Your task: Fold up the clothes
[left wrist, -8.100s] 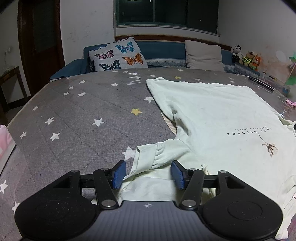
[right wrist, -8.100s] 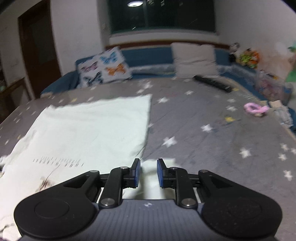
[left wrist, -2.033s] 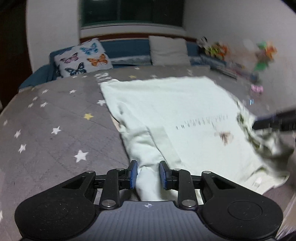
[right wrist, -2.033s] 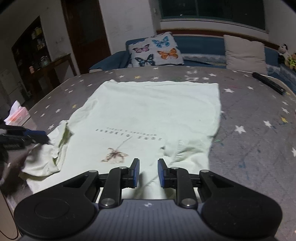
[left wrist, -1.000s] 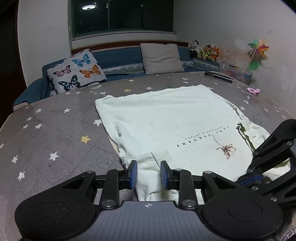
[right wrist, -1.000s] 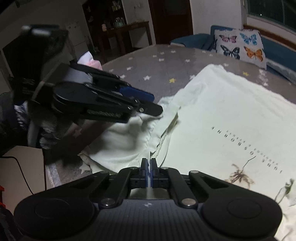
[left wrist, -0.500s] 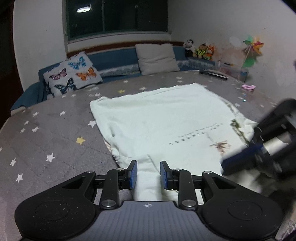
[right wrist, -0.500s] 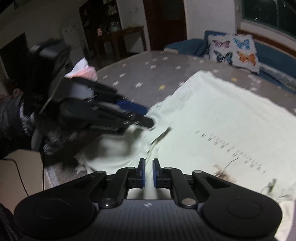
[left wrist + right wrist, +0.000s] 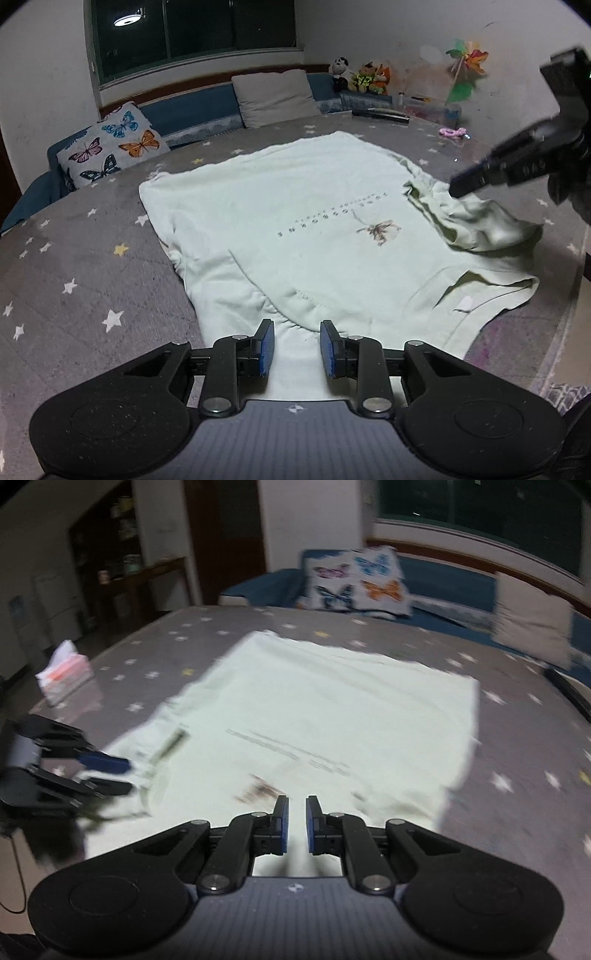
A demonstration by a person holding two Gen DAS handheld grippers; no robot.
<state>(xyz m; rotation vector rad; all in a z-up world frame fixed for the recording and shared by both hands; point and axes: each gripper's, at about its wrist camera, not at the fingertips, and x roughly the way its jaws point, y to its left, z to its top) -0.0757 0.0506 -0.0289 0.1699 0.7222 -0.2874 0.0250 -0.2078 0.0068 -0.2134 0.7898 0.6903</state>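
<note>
Pale green cloth, a shirt (image 9: 295, 206), lies spread flat on a grey bed (image 9: 74, 266) printed with white stars. A line of small lettering and a brown flower print show on its front. One sleeve is folded in over the body on the near left side; the other sleeve (image 9: 476, 221) lies bunched in a loose heap at the shirt's right edge.

In the left wrist view, the left gripper (image 9: 294, 349) hangs low over the shirt's near edge, its blue-padded jaws parted with cloth visible between them, gripping nothing. The right gripper (image 9: 517, 166) reaches in from the upper right, its tip just above the bunched sleeve.

The right wrist view is blurred. There the right gripper (image 9: 295, 825) has its jaws a narrow gap apart over the shirt, holding nothing. The left gripper (image 9: 107, 771) shows at the left edge, jaws apart.

A butterfly pillow (image 9: 110, 155) and a beige pillow (image 9: 275, 96) sit at the far end of the bed.
</note>
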